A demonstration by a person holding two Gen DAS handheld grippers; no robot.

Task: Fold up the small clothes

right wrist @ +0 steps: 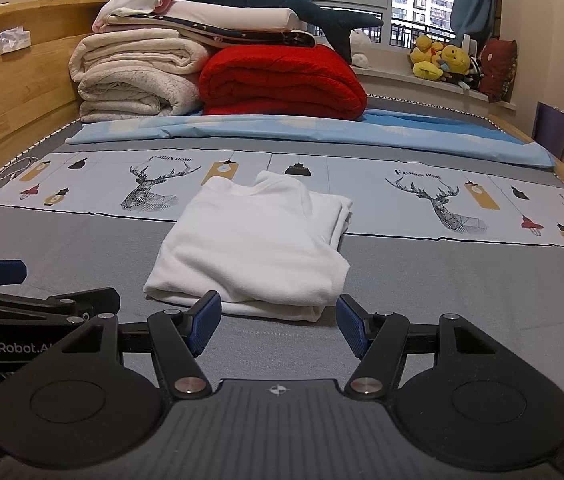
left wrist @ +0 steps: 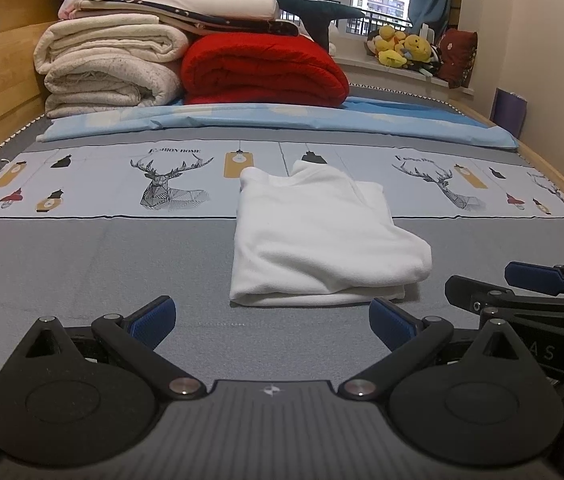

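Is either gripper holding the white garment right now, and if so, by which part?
Nothing is held. The left gripper and the right gripper both stand open just short of the folded white garment, which lies free on the bed.

The right tongs (left wrist: 522, 280) run off the picture's edge; the folded white garment (right wrist: 253, 248) hides its own lower layers, its type unclear.

Left gripper (left wrist: 271, 322) and right gripper (right wrist: 277, 324) side by side, both tilted downward, jaws spread wide, nothing between the blue pads (right wrist: 203, 322); neither grips anything
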